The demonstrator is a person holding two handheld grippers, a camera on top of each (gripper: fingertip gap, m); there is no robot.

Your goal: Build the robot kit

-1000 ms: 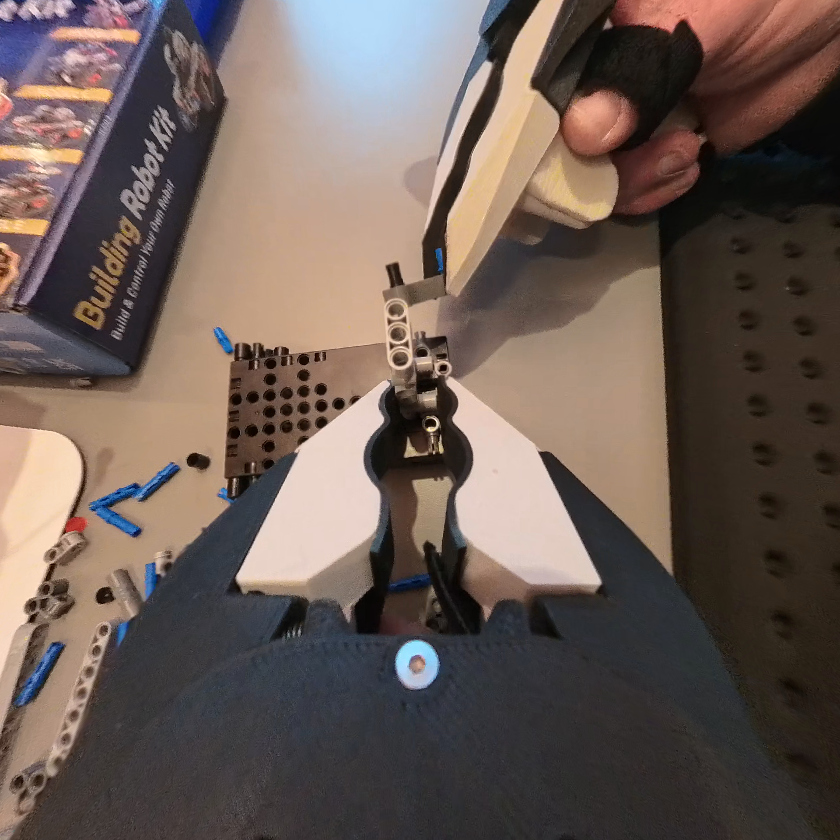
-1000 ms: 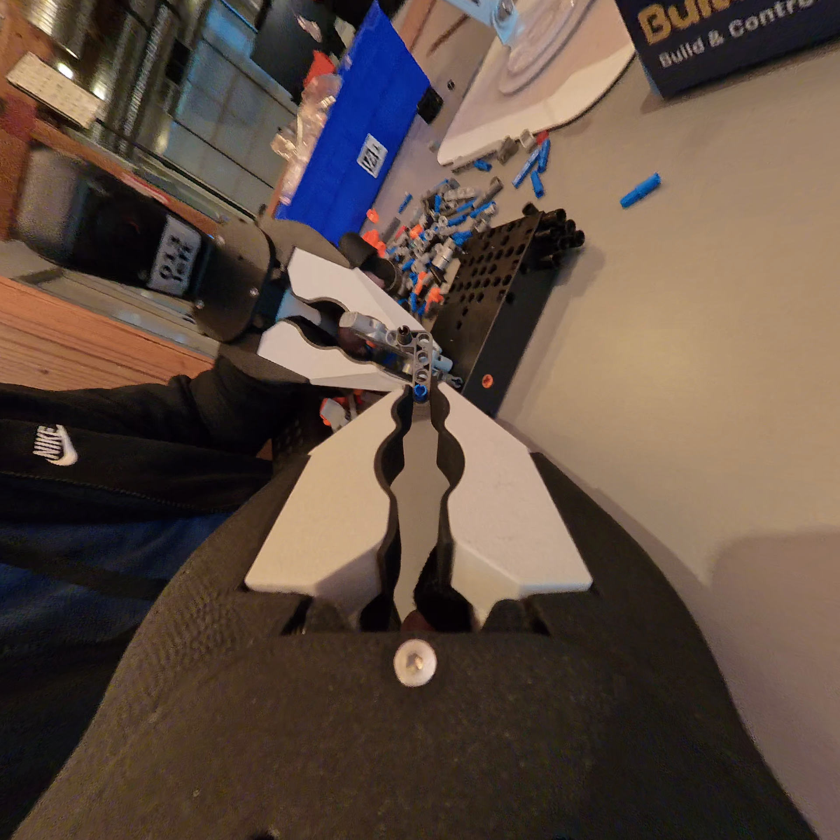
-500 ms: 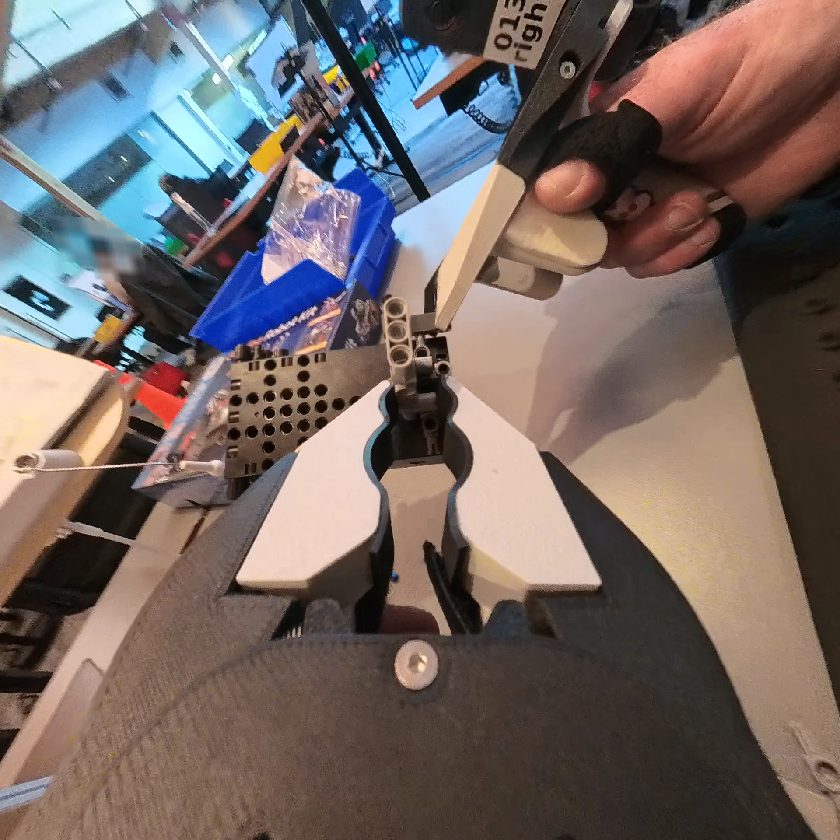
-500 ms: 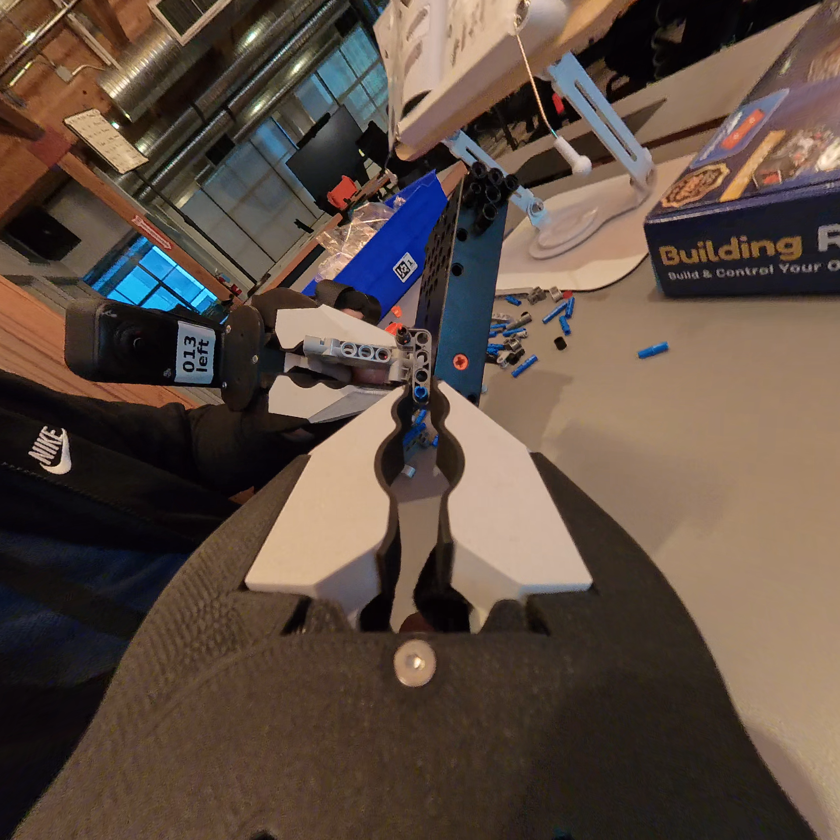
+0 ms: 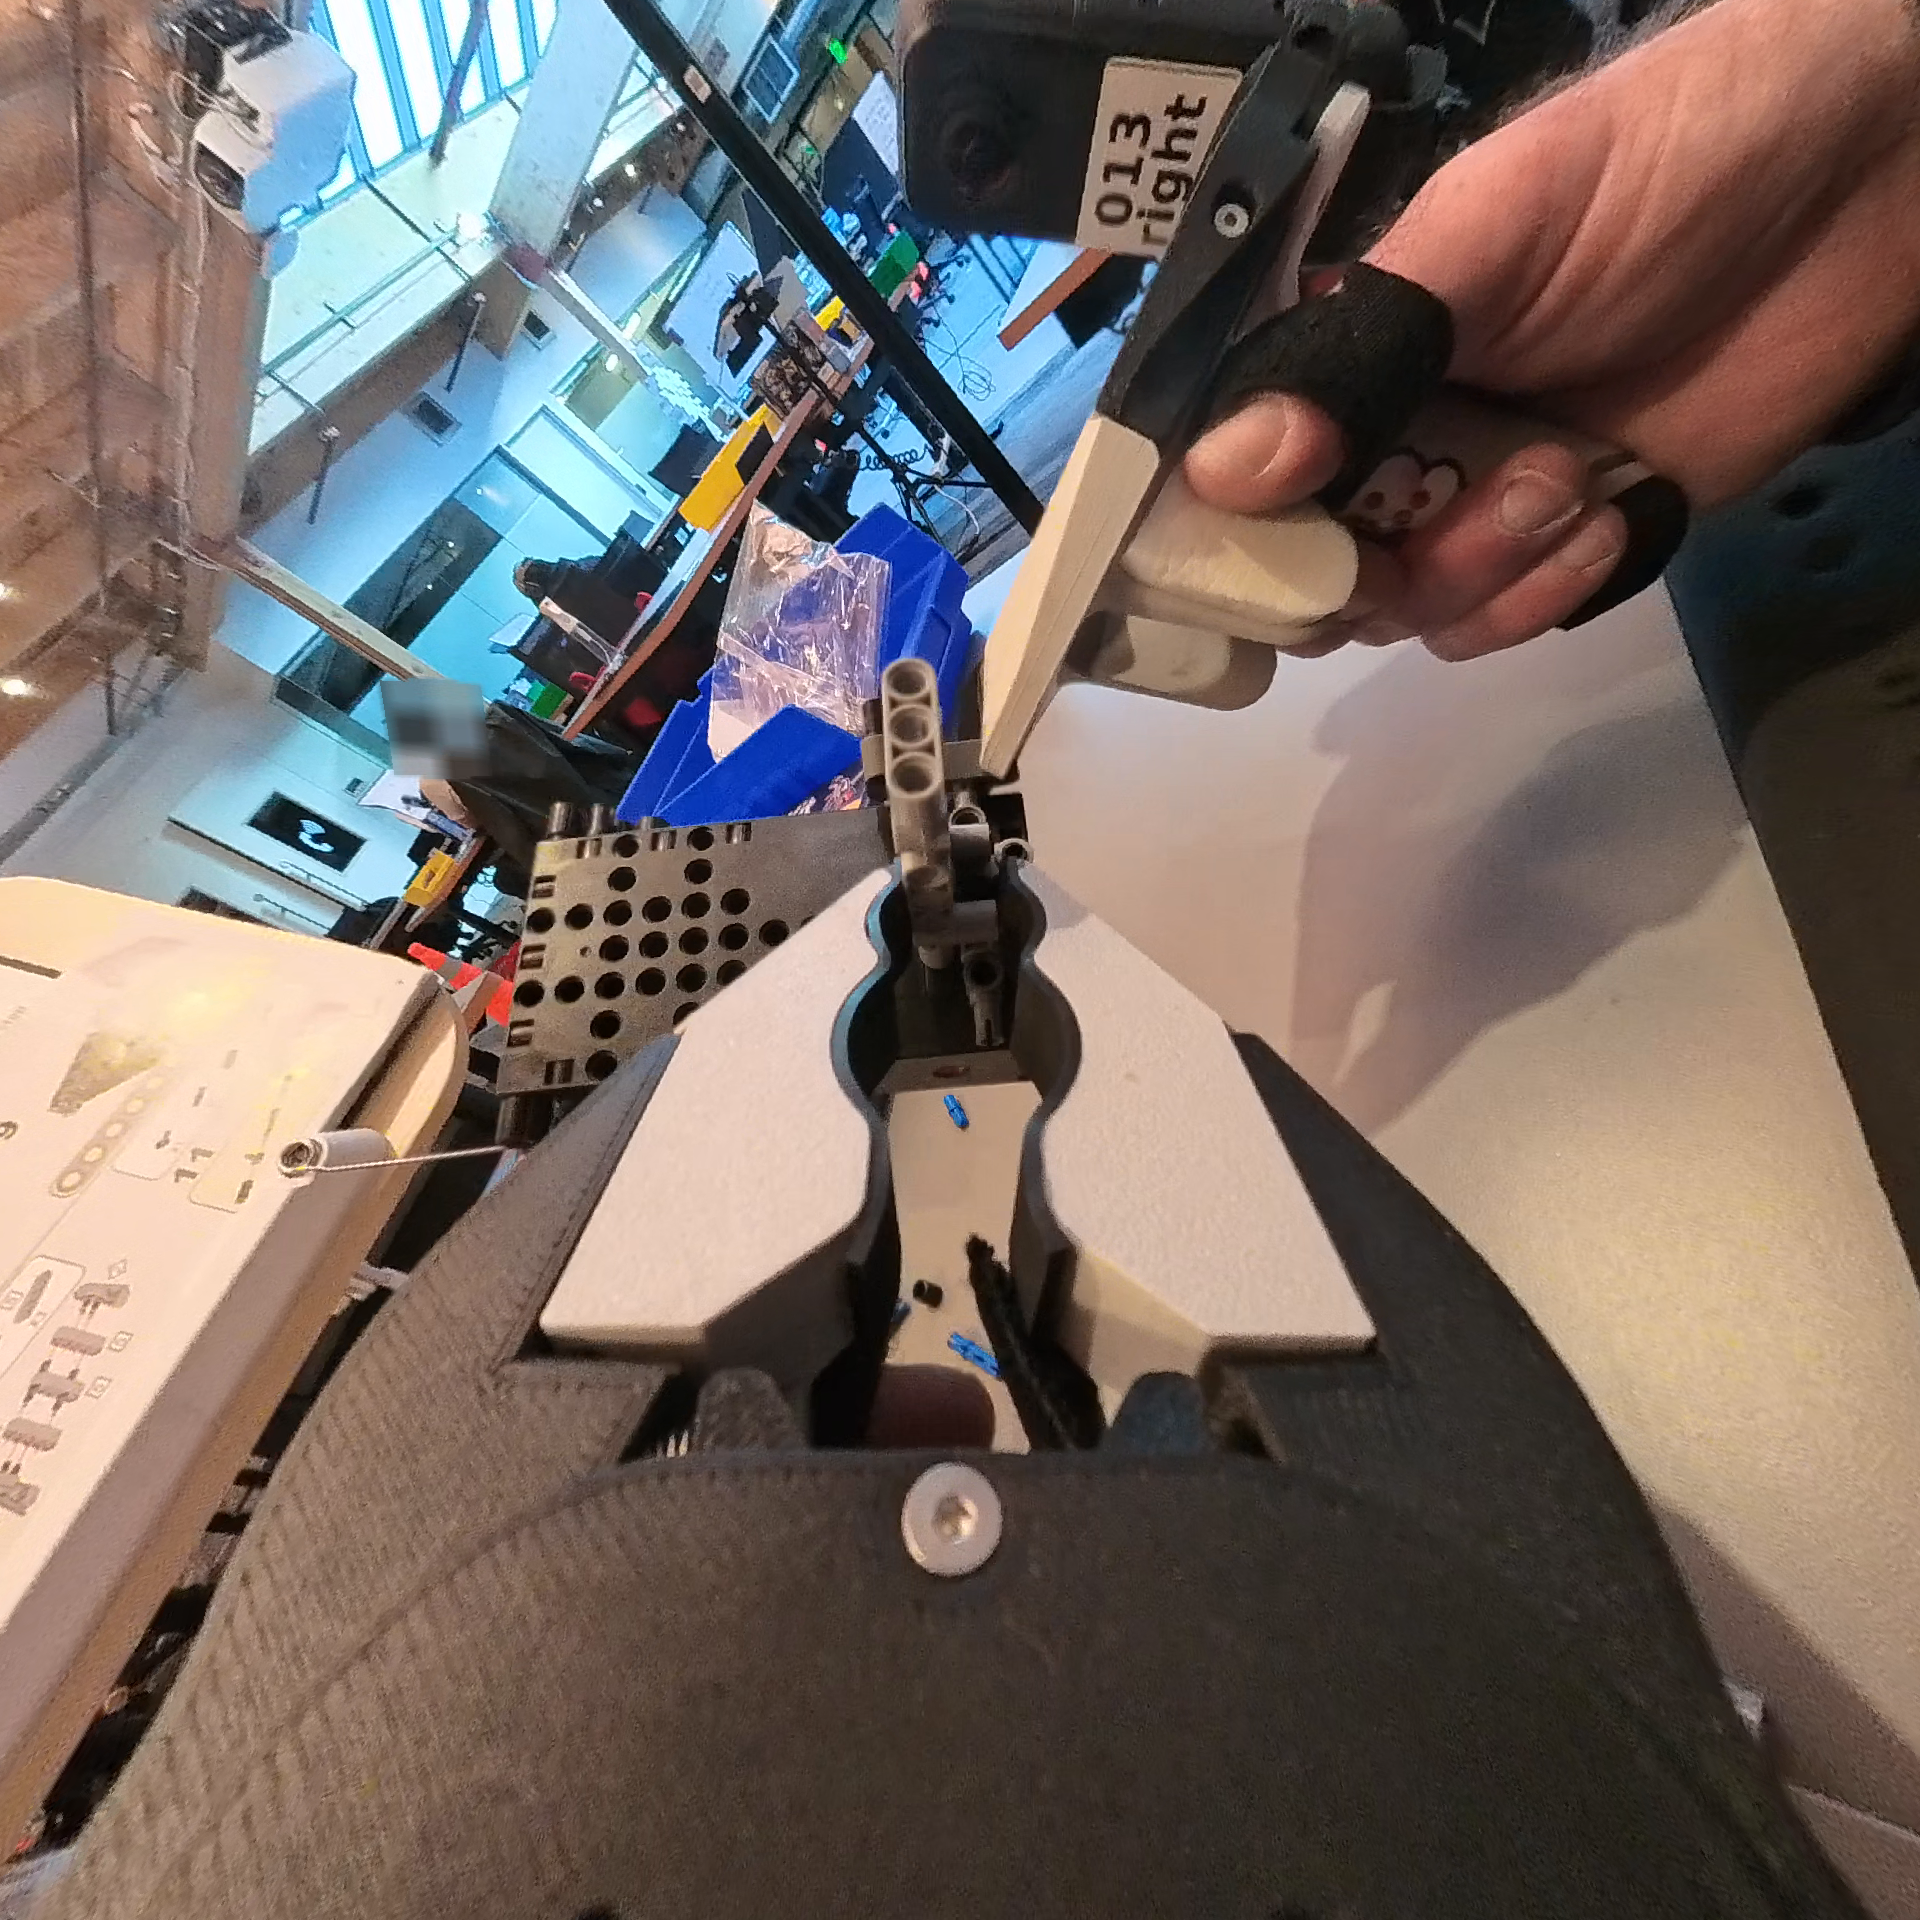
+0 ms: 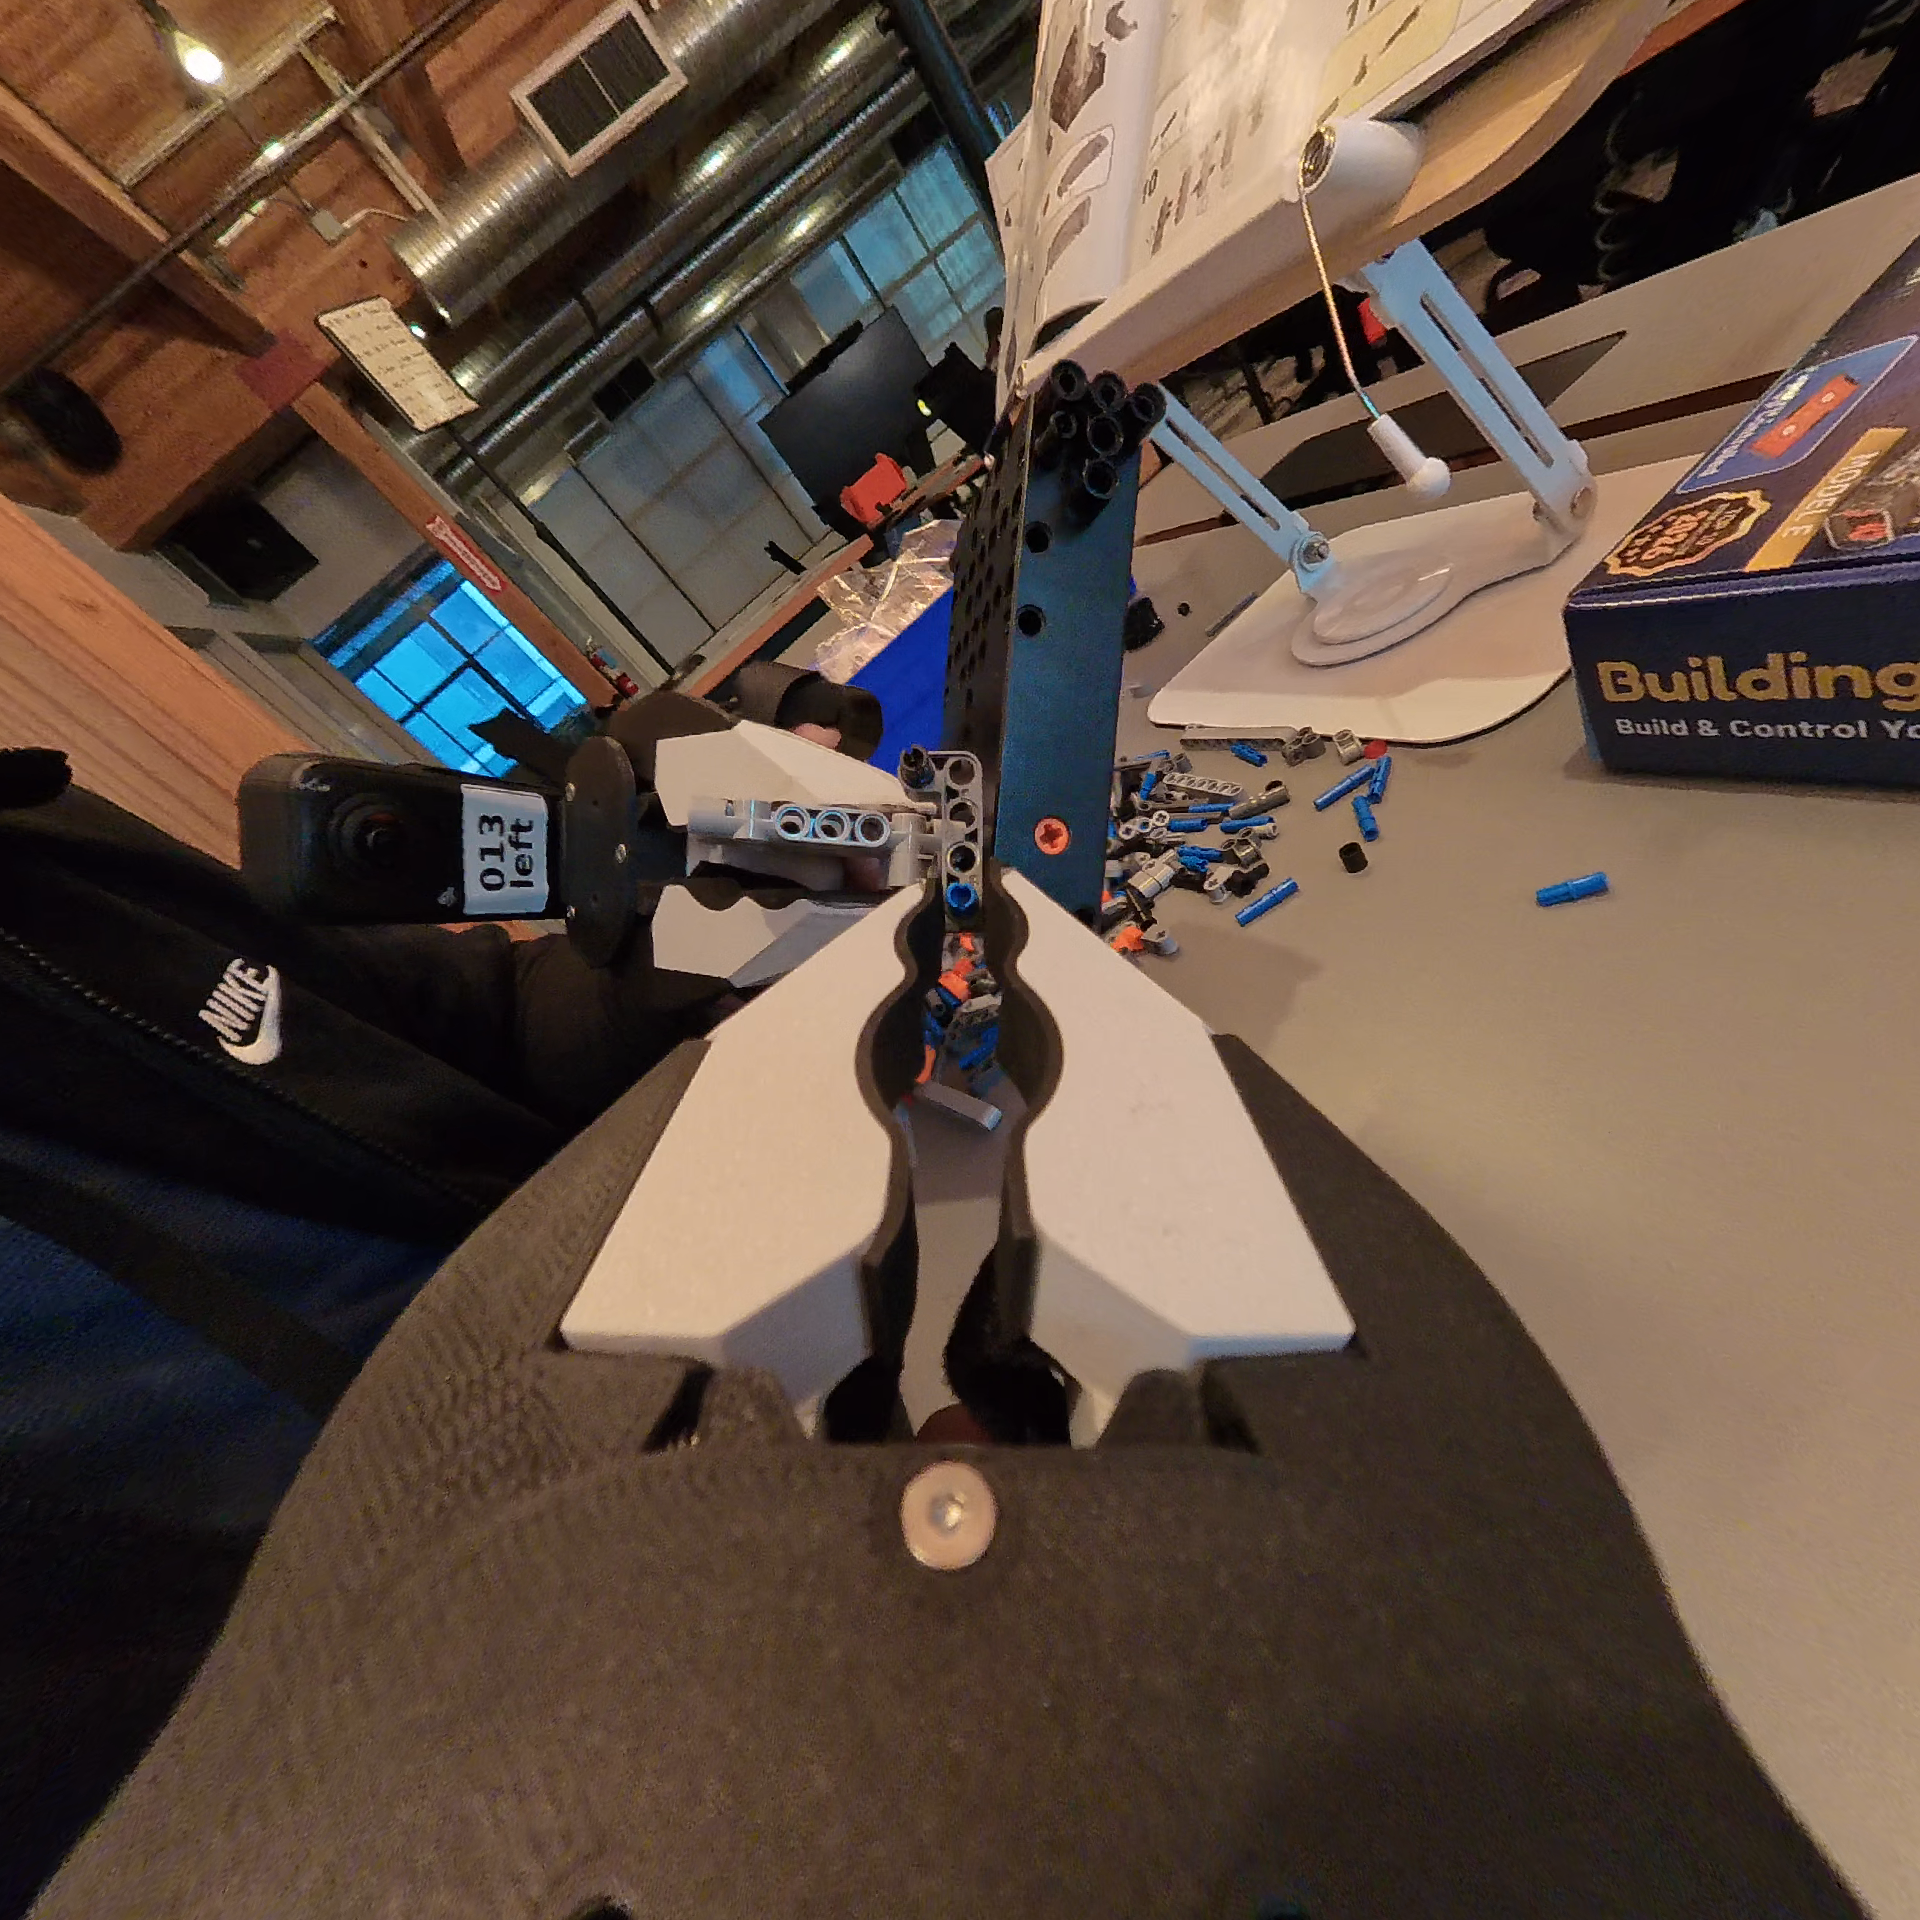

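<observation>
My left gripper [image 5: 951, 883] is shut on a grey beam assembly [image 5: 914, 727] joined to a black perforated block [image 5: 644, 935], and holds it up off the grey table [image 5: 1455, 935]. My right gripper [image 6: 961, 899] is shut on the lower end of a short grey beam [image 6: 961, 800] with a blue pin [image 6: 961, 896], which meets the assembly's three-hole beam [image 6: 831, 826] at a right angle. The block [image 6: 1049, 644] stands on edge behind the beam. The right gripper's tip [image 5: 1003, 753] touches the assembly from the upper right. The left gripper [image 6: 883, 831] comes in from the left.
A pile of loose blue, grey and orange pieces [image 6: 1195, 821] lies on the table. A dark blue kit box [image 6: 1766, 665] sits at the right. A white stand [image 6: 1403, 582] holds an open instruction booklet [image 5: 156, 1195]. A blue bin [image 5: 810, 727] is behind. Less than 4 cm separates the two grippers' tips.
Both grippers have lifted the assembly and block off the table and tilted them up. The views have swung from the tabletop toward the room. Both stay shut.
</observation>
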